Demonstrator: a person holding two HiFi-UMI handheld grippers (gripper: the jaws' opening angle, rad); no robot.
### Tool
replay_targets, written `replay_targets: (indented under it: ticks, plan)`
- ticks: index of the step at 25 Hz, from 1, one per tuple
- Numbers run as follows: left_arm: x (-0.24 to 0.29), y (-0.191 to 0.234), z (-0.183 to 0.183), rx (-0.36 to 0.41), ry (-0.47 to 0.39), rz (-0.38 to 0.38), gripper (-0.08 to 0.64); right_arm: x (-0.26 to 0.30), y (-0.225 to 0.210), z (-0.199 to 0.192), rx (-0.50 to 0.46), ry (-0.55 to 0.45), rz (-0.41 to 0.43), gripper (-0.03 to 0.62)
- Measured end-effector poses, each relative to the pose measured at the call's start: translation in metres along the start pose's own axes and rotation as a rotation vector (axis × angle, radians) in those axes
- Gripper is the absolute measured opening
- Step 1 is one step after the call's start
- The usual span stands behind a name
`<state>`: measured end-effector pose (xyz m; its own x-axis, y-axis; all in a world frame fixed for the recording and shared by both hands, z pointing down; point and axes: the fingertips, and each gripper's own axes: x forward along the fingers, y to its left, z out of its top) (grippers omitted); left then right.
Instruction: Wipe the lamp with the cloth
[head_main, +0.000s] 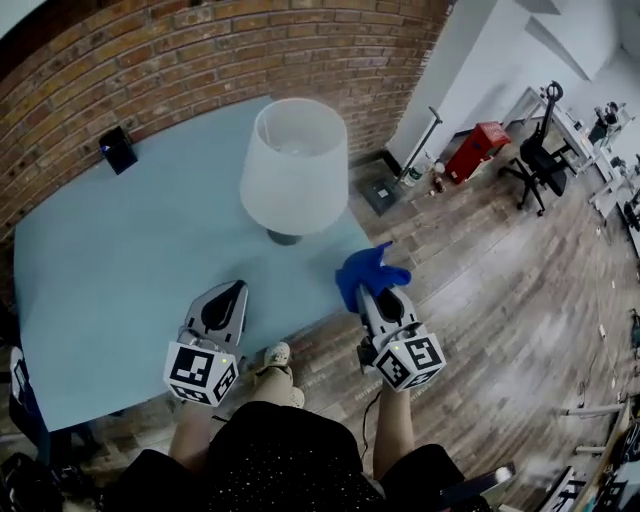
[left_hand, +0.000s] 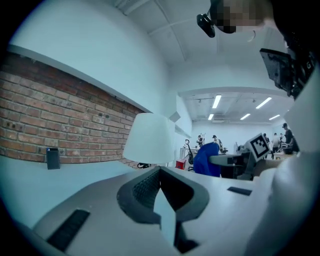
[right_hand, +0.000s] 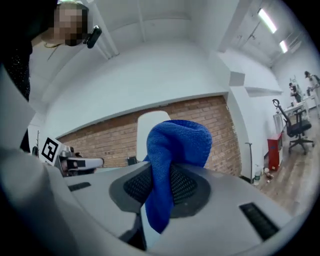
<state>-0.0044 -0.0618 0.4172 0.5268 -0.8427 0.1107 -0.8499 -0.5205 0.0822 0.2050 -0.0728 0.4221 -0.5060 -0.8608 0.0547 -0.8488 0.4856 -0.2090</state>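
The right hand-held gripper (head_main: 366, 293) clenched a blue microfibre cloth (head_main: 372, 268) near the white-shaded table lamp (head_main: 294, 165). The left hand-held gripper (head_main: 227, 297) was closed and empty.

Cool, even light fills all views; ceiling strip lights (left_hand: 216, 102) glow without harsh glare. The lamp (head_main: 293, 165) throws only a faint shadow on the table (head_main: 120, 260). Fisheye bending and dark vignetting mark the corners; the cloth (right_hand: 172, 160) looks crisp, the nearest foreground soft.

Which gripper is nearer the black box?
Left. The left gripper hovers over the table on the box side of the lamp; the right gripper, shut on the cloth, sits past the lamp at the table edge.
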Motion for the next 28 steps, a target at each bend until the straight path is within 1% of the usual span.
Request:
replay_targets:
  ticks: [3, 6, 8, 11, 13, 17, 23, 28]
  plan:
    - [-0.015, -0.019, 0.013, 0.048, -0.024, -0.037, 0.009, -0.022, 0.029, 0.031, -0.003, -0.08, 0.018, 0.075]
    - [-0.027, -0.035, 0.026, 0.036, -0.072, -0.063, 0.009, -0.037, 0.046, 0.044, -0.041, -0.089, 0.03, 0.074]
    - [-0.032, -0.041, 0.031, 0.036, -0.086, -0.067, 0.009, -0.044, 0.049, 0.046, -0.059, -0.082, 0.014, 0.074]
    - [-0.042, -0.044, 0.033, 0.052, -0.089, -0.063, 0.009, -0.055, 0.045, 0.046, -0.049, -0.083, -0.011, 0.074]
    - [-0.047, -0.042, 0.029, 0.048, -0.082, -0.056, 0.009, -0.06, 0.045, 0.042, -0.042, -0.078, -0.017, 0.074]
    - [-0.053, -0.04, 0.028, 0.043, -0.078, -0.043, 0.009, -0.065, 0.05, 0.041, -0.038, -0.076, 0.007, 0.074]
    - [-0.057, -0.035, 0.025, 0.042, -0.073, -0.035, 0.008, -0.058, 0.06, 0.037, -0.048, -0.062, 0.025, 0.074]
    - [-0.055, -0.031, 0.03, 0.049, -0.079, -0.031, 0.009, -0.053, 0.062, 0.04, -0.056, -0.062, 0.034, 0.074]
